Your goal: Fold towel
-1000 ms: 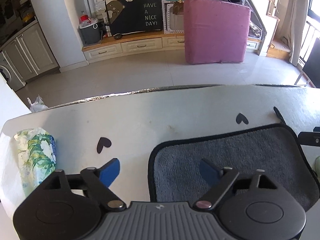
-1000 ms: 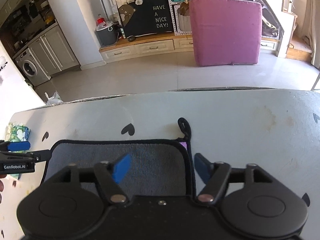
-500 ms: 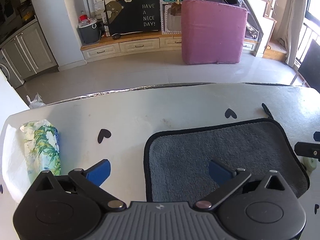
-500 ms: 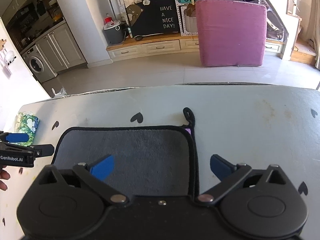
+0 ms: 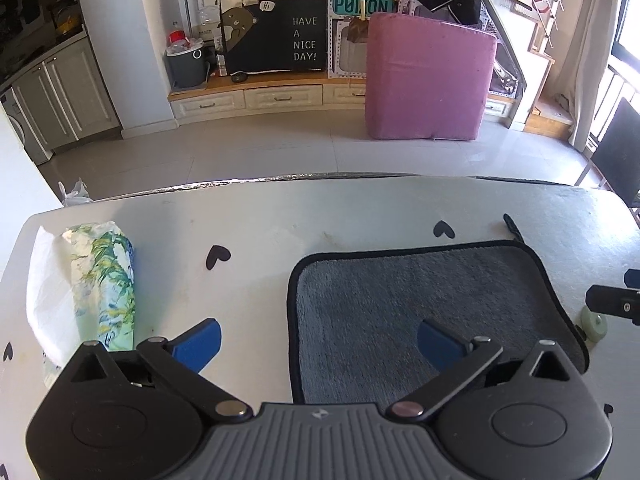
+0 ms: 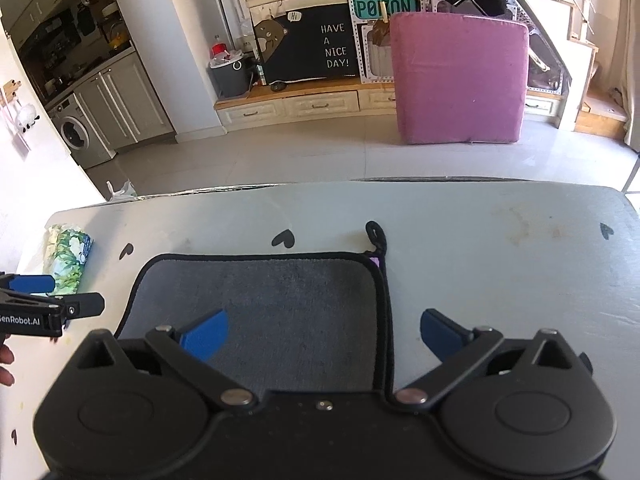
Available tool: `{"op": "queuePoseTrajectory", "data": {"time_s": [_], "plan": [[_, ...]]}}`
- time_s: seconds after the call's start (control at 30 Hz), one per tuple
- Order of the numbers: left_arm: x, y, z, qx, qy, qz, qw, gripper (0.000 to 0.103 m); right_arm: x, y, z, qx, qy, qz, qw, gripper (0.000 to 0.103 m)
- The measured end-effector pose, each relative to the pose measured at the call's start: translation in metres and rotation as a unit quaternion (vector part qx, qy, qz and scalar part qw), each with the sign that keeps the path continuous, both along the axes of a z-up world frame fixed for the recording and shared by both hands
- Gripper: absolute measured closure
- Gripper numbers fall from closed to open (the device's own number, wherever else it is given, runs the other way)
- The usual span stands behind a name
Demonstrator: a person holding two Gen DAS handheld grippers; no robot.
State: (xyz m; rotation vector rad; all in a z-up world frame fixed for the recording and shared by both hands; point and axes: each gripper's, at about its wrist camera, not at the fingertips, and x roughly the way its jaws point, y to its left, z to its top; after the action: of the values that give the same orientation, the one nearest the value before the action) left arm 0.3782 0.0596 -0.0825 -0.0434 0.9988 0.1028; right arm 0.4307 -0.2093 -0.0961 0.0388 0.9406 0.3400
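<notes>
A grey towel (image 5: pixel 420 292) with black trim lies flat on the white table (image 5: pixel 320 212); it also shows in the right wrist view (image 6: pixel 264 296), with a black hanging loop (image 6: pixel 376 236) at its far right corner. My left gripper (image 5: pixel 318 344) is open, its jaws straddling the towel's left edge near the front. My right gripper (image 6: pixel 324 334) is open, its jaws straddling the towel's right edge. Neither holds anything.
A tissue pack with green leaf print (image 5: pixel 104 284) lies at the table's left end, also in the right wrist view (image 6: pixel 68 256). A small pale green round object (image 5: pixel 594 322) sits by the towel's right edge. Black heart stickers (image 5: pixel 218 256) dot the table.
Both grippers have opened wider and drawn back and up from the towel, so more of the table shows. The towel lies still.
</notes>
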Motion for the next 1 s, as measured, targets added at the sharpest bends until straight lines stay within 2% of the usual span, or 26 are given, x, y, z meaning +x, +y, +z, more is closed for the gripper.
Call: {"op": "queuePoseTrajectory", "data": {"time_s": [1.0], "plan": [[-0.1, -0.026, 0.052, -0.004, -0.039, -0.008, 0.9992, 0.0, -0.102, -0.022, 0.054, 0.011, -0.034, -0.004, 0.999, 0.0]]}}
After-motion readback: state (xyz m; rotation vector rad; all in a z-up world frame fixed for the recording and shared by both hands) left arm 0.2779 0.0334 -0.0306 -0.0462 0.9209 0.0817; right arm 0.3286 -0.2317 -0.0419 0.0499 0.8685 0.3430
